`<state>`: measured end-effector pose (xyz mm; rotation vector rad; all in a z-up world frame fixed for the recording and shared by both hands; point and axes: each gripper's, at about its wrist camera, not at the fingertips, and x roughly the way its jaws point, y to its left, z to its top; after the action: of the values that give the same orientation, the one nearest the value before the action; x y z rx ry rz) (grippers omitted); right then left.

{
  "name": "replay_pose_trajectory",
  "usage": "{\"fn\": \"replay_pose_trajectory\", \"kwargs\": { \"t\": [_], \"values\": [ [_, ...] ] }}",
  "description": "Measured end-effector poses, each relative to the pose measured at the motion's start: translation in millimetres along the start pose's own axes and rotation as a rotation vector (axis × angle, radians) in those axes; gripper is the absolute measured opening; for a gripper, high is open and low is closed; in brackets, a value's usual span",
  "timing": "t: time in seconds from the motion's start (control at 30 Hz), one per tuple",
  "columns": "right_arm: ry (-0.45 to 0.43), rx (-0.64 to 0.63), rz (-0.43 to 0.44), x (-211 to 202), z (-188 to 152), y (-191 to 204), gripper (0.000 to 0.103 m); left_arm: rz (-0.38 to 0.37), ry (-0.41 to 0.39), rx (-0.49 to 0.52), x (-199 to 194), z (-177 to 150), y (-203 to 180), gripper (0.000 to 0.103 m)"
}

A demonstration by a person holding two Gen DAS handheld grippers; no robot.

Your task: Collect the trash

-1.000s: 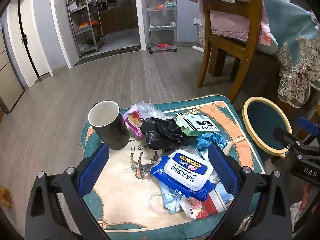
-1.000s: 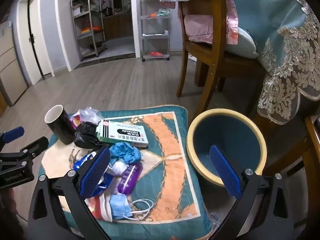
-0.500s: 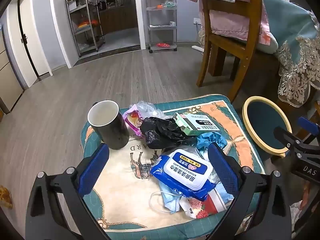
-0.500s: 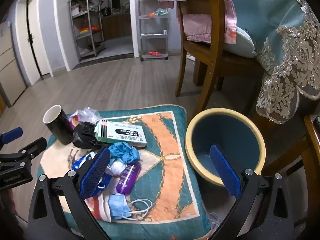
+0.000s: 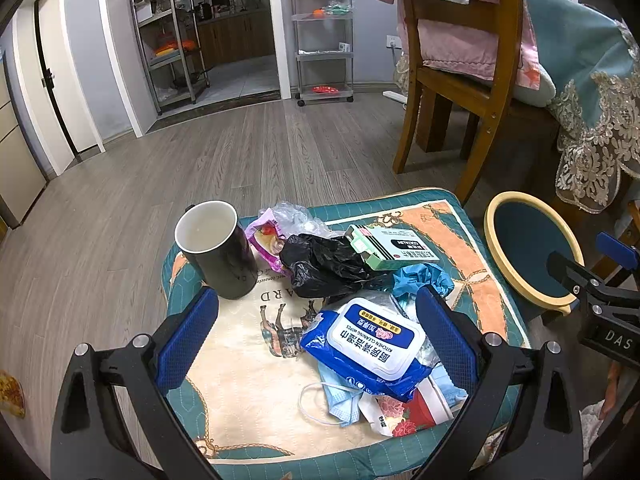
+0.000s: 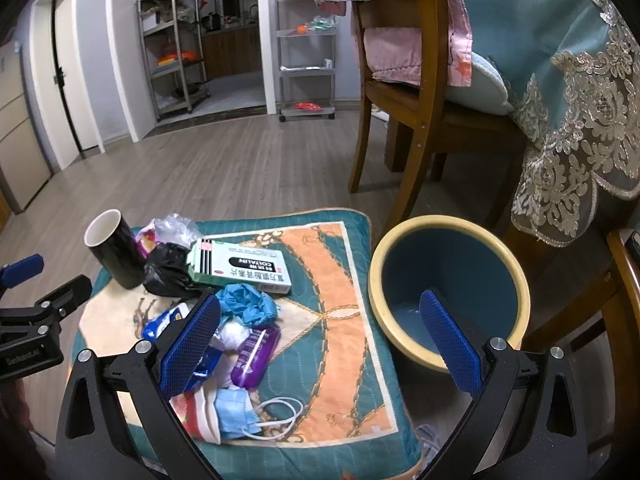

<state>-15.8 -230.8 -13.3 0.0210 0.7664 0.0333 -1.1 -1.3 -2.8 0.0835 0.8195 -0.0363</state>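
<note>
Where the patterned cushion (image 5: 472, 240) carries the trash, a blue wet-wipes pack (image 5: 372, 338), black bag (image 5: 320, 266), green carton (image 6: 240, 268) and face mask (image 6: 236, 408) lie heaped beside the bin (image 6: 400, 240). Left gripper (image 5: 316, 338) and right gripper (image 6: 316, 346) hover spread wide, grasping nothing.

Both views look forward and down along their own fingers at a cushion (image 5: 476, 240) on the floor, from close above its near edge. The left wrist view sits over the cushion's left half, with the mug (image 5: 216, 250) near its centre and the bin (image 5: 490, 236) at its right edge. The right wrist view sits further right, the bin (image 6: 378, 268) close ahead and the mug (image 6: 114, 252) far left. Both share the cushion (image 6: 340, 248), box (image 5: 394, 248) (image 6: 244, 268), chair (image 5: 448, 80) (image 6: 400, 92) and shelves (image 5: 324, 36) (image 6: 306, 40) behind.
</note>
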Motion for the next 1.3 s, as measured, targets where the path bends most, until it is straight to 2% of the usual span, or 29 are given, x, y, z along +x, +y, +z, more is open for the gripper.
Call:
{"fn": "replay_pose_trajectory", "kwargs": {
  "t": [1.3],
  "values": [
    [0.008, 0.007, -0.013, 1.5, -0.8, -0.8, 0.099, 0.001, -0.001, 0.002, -0.1, 0.5, -0.5, 0.097]
  ]
}}
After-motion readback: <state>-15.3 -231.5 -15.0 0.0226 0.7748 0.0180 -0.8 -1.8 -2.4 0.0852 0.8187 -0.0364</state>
